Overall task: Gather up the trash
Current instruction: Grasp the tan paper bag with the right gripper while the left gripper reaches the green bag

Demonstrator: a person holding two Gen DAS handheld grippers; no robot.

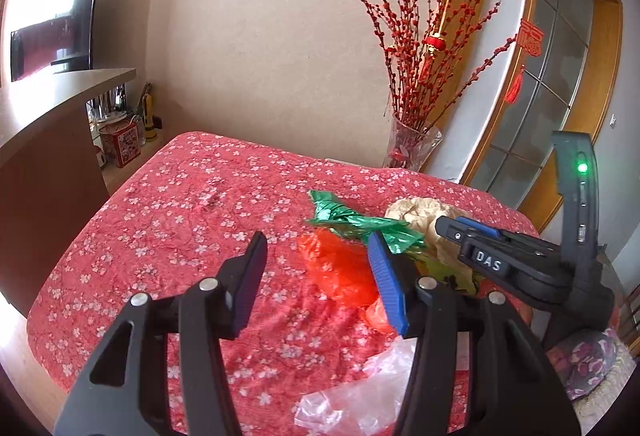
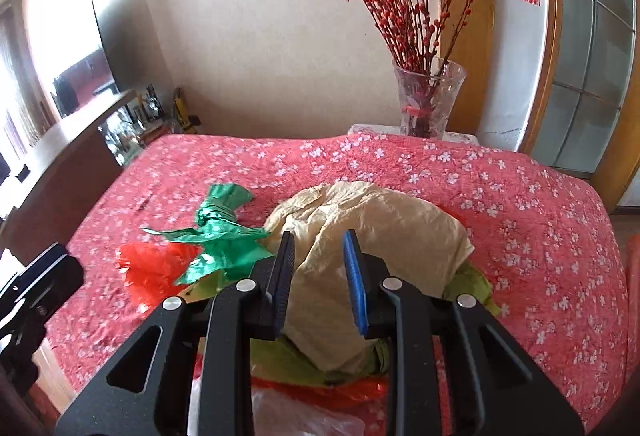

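Blue pads line the fingers of both tongs. The right tongs (image 2: 318, 256) are partly open, with a crumpled tan bag (image 2: 384, 224) between the fingers, but the pads do not seem to squeeze it yet. The left tongs (image 1: 316, 256) are open about halfway and hold nothing; one finger hangs over the red bag (image 1: 340, 268) and the other over bare cloth. All the trash sits in one heap on the table, which has a red cloth with little white flowers (image 2: 520, 204) on it. A green bag (image 2: 220, 232) lies on top of the red bag, just left of the tan one. A yellow-green bag (image 2: 296, 360) peeks out under the tan bag, and a clear bag (image 1: 372, 392) lies at the near edge. At the far edge, by the wall, stands a glass vase (image 2: 428, 96) with red branches. A dark TV (image 1: 60, 32) is off to the left.
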